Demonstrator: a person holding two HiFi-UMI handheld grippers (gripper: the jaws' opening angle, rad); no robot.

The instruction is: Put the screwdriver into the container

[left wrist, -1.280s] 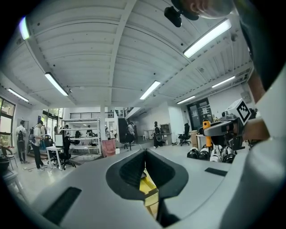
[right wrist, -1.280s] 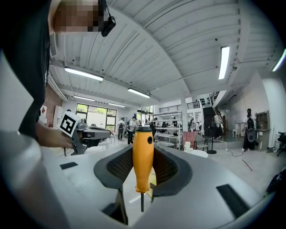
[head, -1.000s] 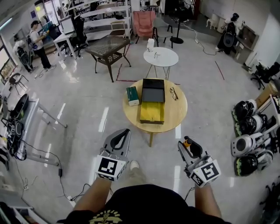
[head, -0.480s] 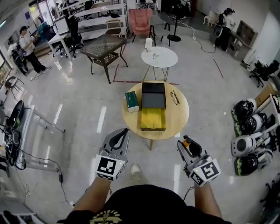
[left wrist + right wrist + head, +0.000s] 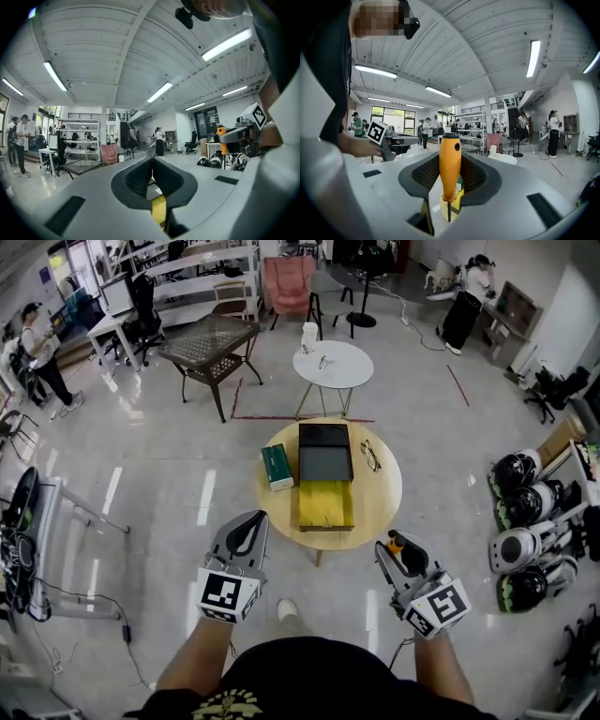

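My right gripper (image 5: 405,557) is clamped on the screwdriver (image 5: 397,544). In the right gripper view the pads pinch the orange handle (image 5: 450,168) from both sides, with the tool's long axis upright across the jaws, handle up and the thin shaft pointing down. My left gripper (image 5: 246,532) has its jaws closed together with nothing between them, so it carries nothing. The container I take to be the target is the dark open box (image 5: 325,465) on the round wooden table (image 5: 375,507), which is well ahead of both grippers and not yet within reach. From the right fingertips it lies forward and to the left, roughly on the line midway between my two hands, with its long side running away from me. A yellow tray (image 5: 326,507) sits against its near edge, with a green box (image 5: 276,468) on its left and a pair of glasses (image 5: 370,455) on its right. I judge that the right hand must travel forward and inward, over the tray, then lay the shaft along the box's length.
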